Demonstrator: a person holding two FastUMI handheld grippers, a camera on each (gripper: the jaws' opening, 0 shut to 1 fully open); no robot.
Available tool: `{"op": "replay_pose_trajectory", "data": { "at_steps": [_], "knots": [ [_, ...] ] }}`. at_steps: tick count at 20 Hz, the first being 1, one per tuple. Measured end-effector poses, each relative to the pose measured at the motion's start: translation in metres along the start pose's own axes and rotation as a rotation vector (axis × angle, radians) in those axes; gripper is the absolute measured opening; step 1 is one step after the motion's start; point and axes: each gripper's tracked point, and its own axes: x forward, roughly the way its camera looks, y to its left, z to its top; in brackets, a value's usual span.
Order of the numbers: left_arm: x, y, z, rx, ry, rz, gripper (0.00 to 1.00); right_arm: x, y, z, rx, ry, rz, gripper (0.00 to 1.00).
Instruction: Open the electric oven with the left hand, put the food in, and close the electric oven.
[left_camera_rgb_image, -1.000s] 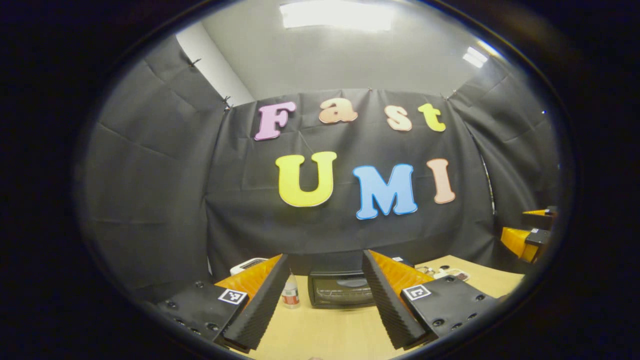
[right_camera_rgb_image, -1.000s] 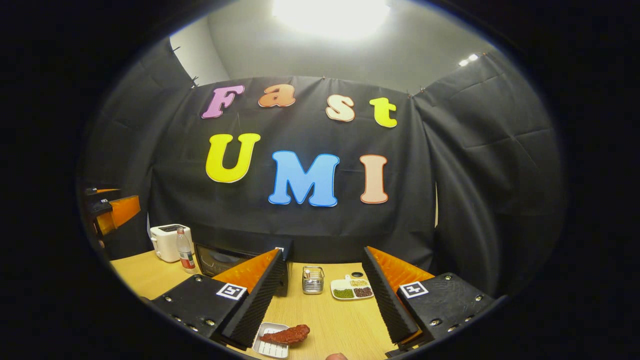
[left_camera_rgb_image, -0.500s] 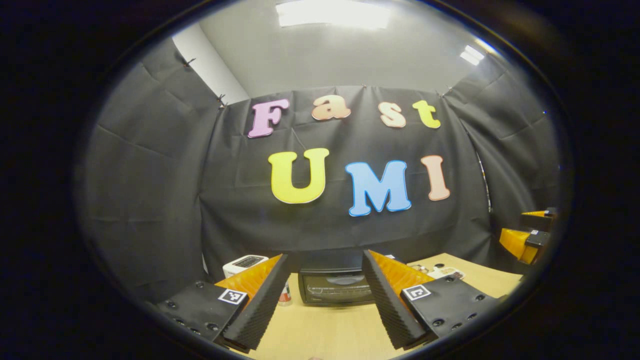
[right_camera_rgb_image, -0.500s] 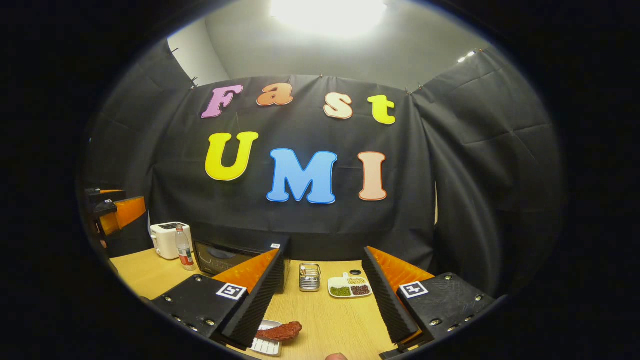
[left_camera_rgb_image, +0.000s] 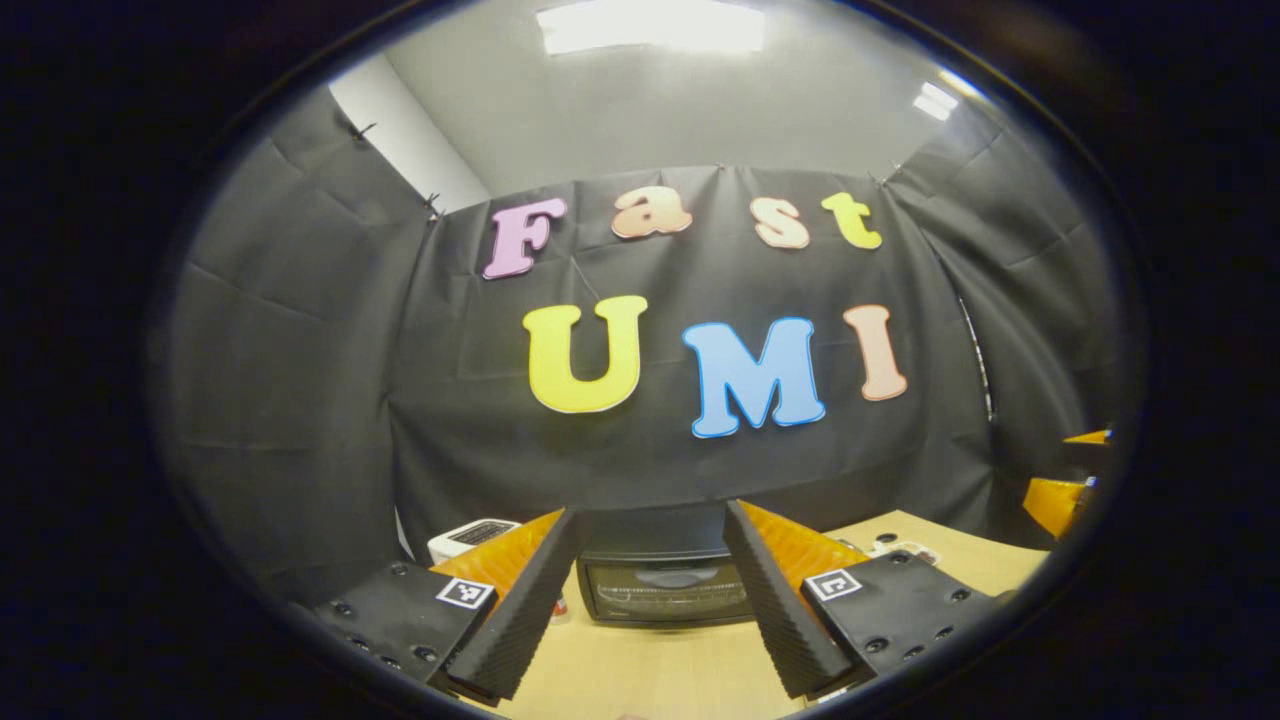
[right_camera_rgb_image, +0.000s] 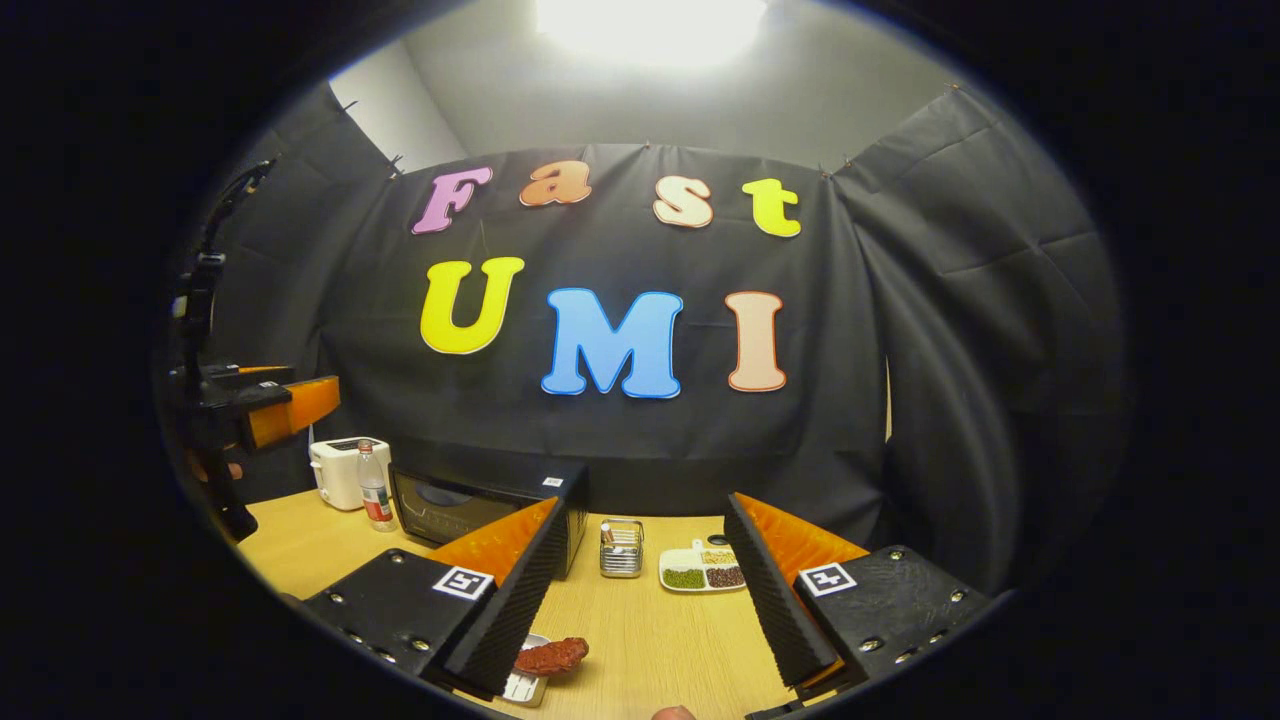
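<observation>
Food (right_camera_rgb_image: 552, 655) lies by the gaping right gripper (right_camera_rgb_image: 640, 610); left gripper (left_camera_rgb_image: 645, 600), spread, frames the shut oven (left_camera_rgb_image: 665, 590).

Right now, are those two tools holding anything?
No. The left tool and right tool are both open and empty; the reddish food piece lies untouched on the wooden table.

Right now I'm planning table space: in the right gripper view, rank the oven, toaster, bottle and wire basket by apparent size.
1. Oven, partly hidden behind a finger.
2. Toaster.
3. Bottle and wire basket: too alike to rank, and the basket sits nearer the camera.
</observation>
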Motion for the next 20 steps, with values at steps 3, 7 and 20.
{"op": "replay_pose_trajectory", "data": {
  "at_steps": [3,7,20],
  "knots": [
    [0.031,-0.007,-0.015,-0.033,0.019,-0.025,0.91,0.005,-0.007,-0.003,-0.004,0.008,-0.036,0.95],
    [0.076,-0.010,-0.039,-0.034,0.046,-0.051,0.91,0.015,-0.010,0.001,-0.004,0.004,-0.087,0.95],
    [0.182,-0.030,-0.151,-0.030,0.226,-0.169,0.99,0.039,-0.012,-0.013,-0.045,0.091,-0.229,0.95]
  ]
}}
